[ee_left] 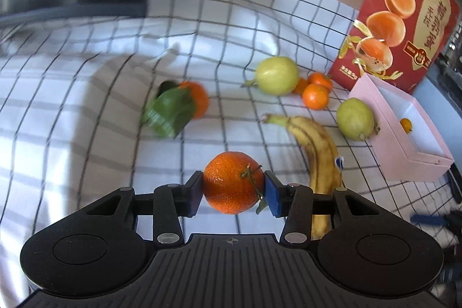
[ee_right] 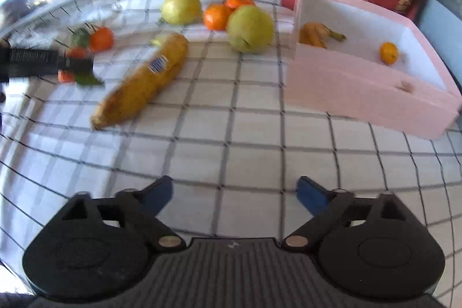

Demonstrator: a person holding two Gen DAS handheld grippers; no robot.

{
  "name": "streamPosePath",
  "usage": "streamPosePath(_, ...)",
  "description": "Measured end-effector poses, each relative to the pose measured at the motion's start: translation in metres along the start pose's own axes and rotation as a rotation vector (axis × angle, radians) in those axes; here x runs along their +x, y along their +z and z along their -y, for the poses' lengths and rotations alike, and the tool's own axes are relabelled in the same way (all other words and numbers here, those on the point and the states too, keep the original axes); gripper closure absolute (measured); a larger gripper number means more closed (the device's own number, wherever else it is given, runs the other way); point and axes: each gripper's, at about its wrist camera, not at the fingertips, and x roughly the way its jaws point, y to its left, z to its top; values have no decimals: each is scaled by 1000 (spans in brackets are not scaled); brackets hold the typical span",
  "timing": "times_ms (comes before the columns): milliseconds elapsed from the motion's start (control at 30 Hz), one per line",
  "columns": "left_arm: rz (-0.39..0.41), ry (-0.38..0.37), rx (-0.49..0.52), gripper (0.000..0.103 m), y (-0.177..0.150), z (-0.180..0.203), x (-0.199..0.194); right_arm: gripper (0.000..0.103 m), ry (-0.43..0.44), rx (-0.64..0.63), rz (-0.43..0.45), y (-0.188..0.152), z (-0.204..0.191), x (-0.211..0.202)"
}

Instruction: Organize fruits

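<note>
Left gripper fingers clamped on a mandarin, lifted above checked cloth, probably bound for the pink box at right. Right gripper fingers wide apart, empty, near banana.

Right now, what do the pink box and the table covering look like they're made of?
Pink box: looks like matte paperboard, with flat stiff walls, crisp folded edges and a white inside; foam board is possible. Table covering: seems woven fabric, white with a dark grid, since it lies in soft wrinkles and folds in the left wrist view.
</note>
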Motion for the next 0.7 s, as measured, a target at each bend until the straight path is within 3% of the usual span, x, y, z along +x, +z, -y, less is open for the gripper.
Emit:
streamPosePath(133,-32,-4,-57,53,-18,-6,-17,11,10,-41,83,31,-25,1)
streamPosePath(367,-75,-1,-127,53,-48,1,-38,11,30,-19,64,73,-66,47)
streamPosePath(567,-81,12,-139,53,-58,0,-50,15,-42,-10,-4,79,-81,83)
streamPosePath(700,-90,24,-149,53,-62,-3,-54,21,-50,-26,24,72,-83,83)
